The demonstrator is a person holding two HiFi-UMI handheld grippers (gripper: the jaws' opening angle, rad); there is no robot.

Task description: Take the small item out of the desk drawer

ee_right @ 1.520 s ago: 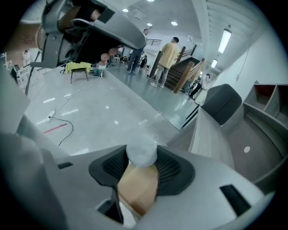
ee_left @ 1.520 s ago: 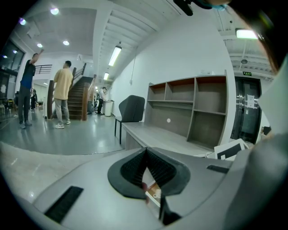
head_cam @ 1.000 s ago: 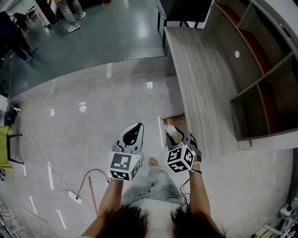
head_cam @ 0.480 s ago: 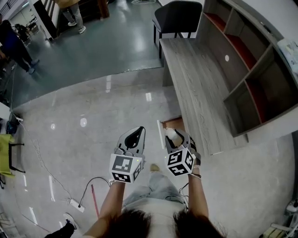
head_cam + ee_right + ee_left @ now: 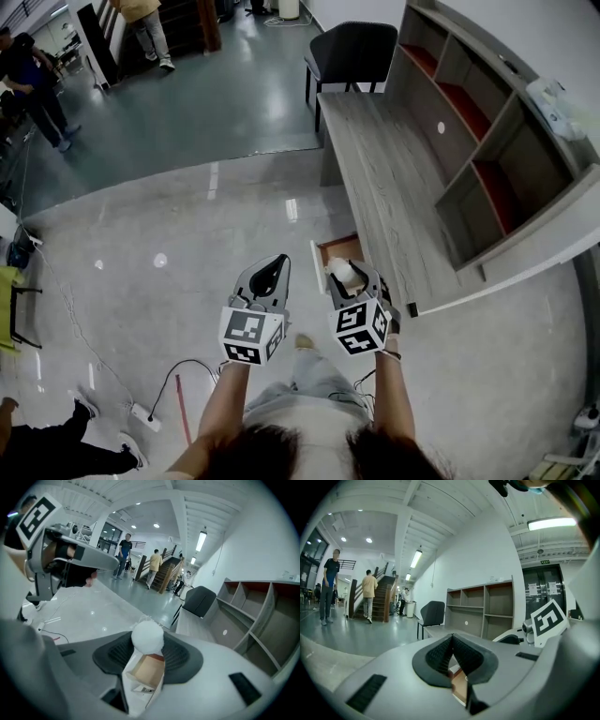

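right gripper [image 5: 148, 641]: jaws pinching small white round item [image 5: 147, 634] at their tips | item: held clear above open brown-lined desk drawer [image 5: 146, 671], seen below between the jaws | left gripper [image 5: 452, 644]: jaws pressed together, nothing between, level beside the right one | grey wood-grain desk [image 5: 384, 178]: ahead and right of both grippers

The drawer [image 5: 337, 251] juts from the desk [image 5: 384, 178]; a chair [image 5: 352, 52] stands beyond, shelves [image 5: 487, 159] seemingly along the desk's right.
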